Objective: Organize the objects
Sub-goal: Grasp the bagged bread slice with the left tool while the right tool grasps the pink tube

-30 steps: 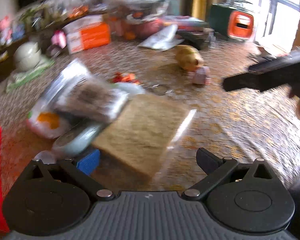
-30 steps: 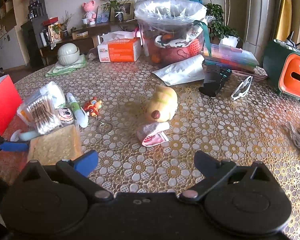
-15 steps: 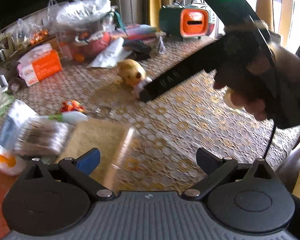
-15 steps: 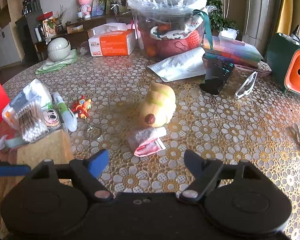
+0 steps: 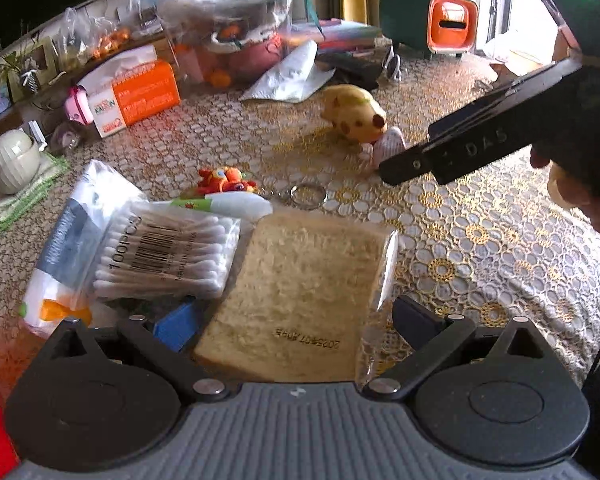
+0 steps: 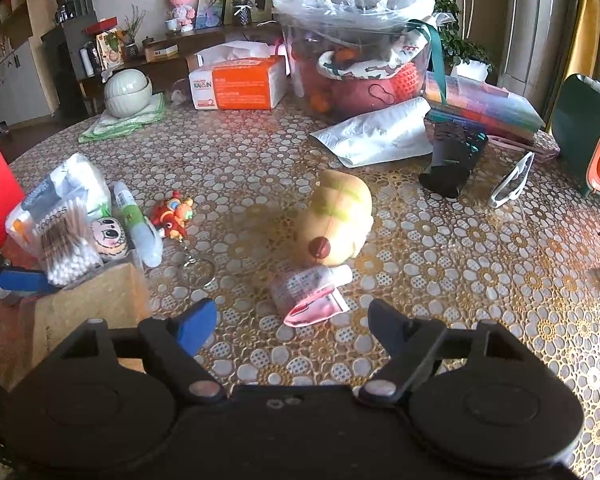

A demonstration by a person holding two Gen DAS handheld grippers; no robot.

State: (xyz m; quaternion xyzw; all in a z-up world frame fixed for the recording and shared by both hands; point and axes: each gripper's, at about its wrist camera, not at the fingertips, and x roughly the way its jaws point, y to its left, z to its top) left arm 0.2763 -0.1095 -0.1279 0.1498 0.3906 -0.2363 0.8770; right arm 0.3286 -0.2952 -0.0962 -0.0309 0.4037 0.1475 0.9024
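My left gripper [image 5: 296,320] is spread wide over a wrapped slice of bread [image 5: 300,288]. The bread is tan and square, in a clear shiny bag with small dark numbers printed near the bottom. It lies flat on the table [image 5: 480,240], between my two fingers, touching a pack of cotton swabs [image 5: 168,256] on its left. I cannot tell if the fingers touch the bread. My right gripper [image 6: 292,324] is open too and holds nothing, with a small pink tube [image 6: 312,292] just ahead, beside a yellow plush toy [image 6: 336,216].
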